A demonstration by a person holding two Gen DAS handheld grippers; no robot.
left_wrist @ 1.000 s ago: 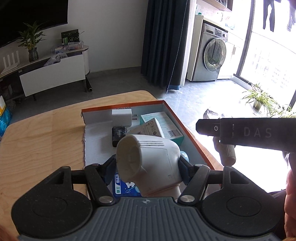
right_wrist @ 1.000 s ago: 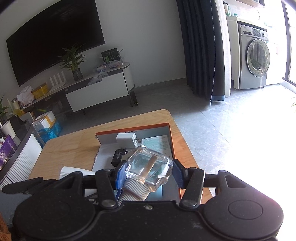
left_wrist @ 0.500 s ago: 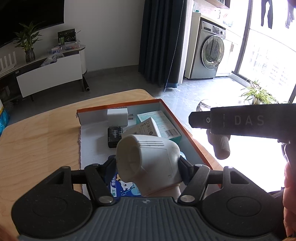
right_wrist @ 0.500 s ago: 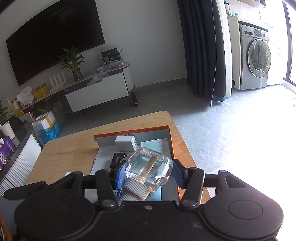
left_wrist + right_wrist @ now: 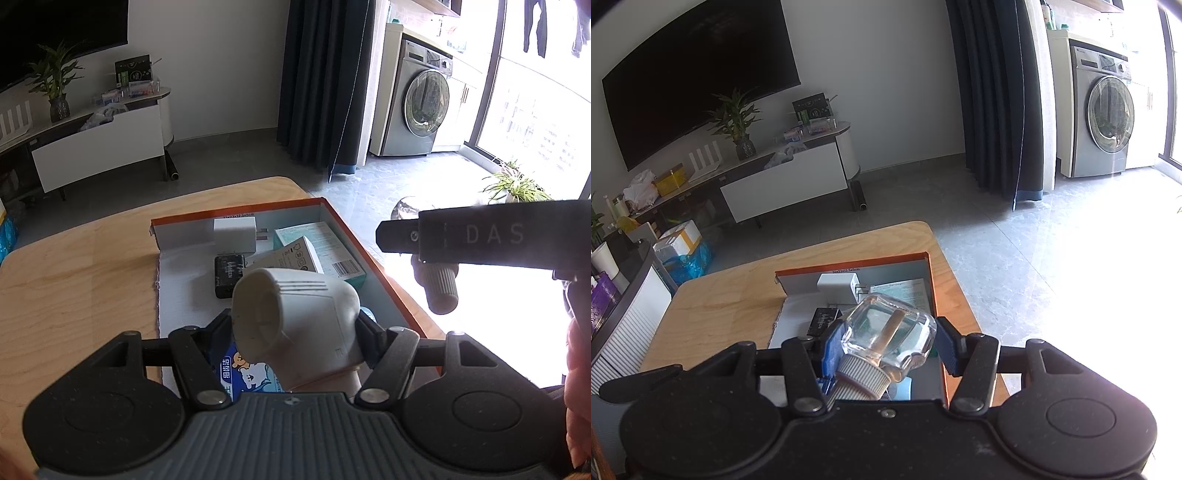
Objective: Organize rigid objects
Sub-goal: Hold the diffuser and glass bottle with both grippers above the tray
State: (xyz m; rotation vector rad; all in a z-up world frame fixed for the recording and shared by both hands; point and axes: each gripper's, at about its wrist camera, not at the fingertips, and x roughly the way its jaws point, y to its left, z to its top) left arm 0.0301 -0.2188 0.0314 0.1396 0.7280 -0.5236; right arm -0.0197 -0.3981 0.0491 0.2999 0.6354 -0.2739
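My left gripper (image 5: 295,325) is shut on a white plastic plug-in device (image 5: 299,321) and holds it above the near end of an orange-rimmed open box (image 5: 354,236). My right gripper (image 5: 888,345) is shut on a clear glass bottle (image 5: 890,332) with a ribbed white cap, above the same box (image 5: 932,295). In the left wrist view the right gripper's finger (image 5: 480,240) shows at the right, with the bottle cap (image 5: 441,291) hanging below it. The box holds a white charger (image 5: 236,234), a black block (image 5: 229,273), teal-and-white cartons (image 5: 325,251) and a blue packet (image 5: 247,373).
The box sits on a light wooden table (image 5: 74,277) near its right edge. Past that edge is grey tiled floor (image 5: 1015,258). A white slatted appliance (image 5: 628,332) stands left of the table. A TV stand, a curtain and a washing machine stand far behind.
Both grippers have drifted slightly over the box while keeping their hold. The right gripper's finger sits a little lower and nearer in the left wrist view.
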